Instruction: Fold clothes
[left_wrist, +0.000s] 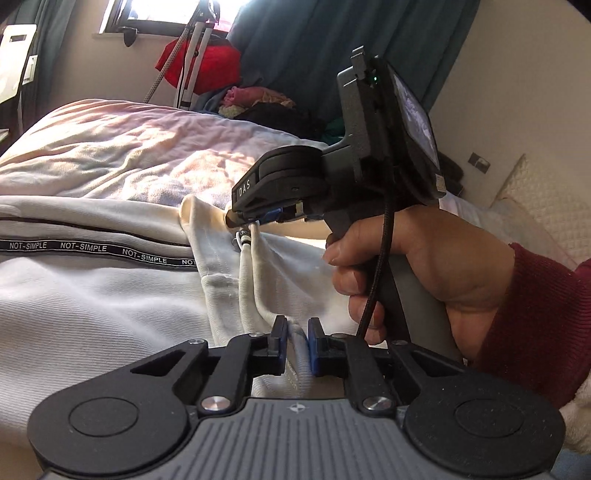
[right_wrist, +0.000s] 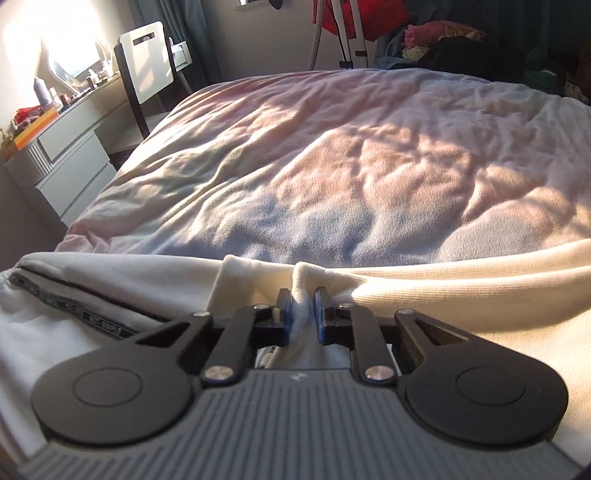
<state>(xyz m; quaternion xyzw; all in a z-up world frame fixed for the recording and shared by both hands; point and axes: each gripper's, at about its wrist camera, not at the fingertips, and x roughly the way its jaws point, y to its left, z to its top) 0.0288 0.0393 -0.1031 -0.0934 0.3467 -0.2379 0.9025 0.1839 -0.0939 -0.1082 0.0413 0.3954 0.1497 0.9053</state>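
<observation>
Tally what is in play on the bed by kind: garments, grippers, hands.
White garment with NOT-SIMPLE tape: 1
Grippers, left gripper and right gripper, both clamped on the garment: 2
Hand holding the right gripper: 1
Total: 4

"NOT-SIMPLE" (repeated) on trousers' black tape (left_wrist: 92, 248), "DAS" on right gripper (left_wrist: 244, 191)

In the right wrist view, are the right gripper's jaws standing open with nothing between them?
No. The right gripper is shut on a bunched fold of the white garment, which is squeezed between its blue pads.
</observation>
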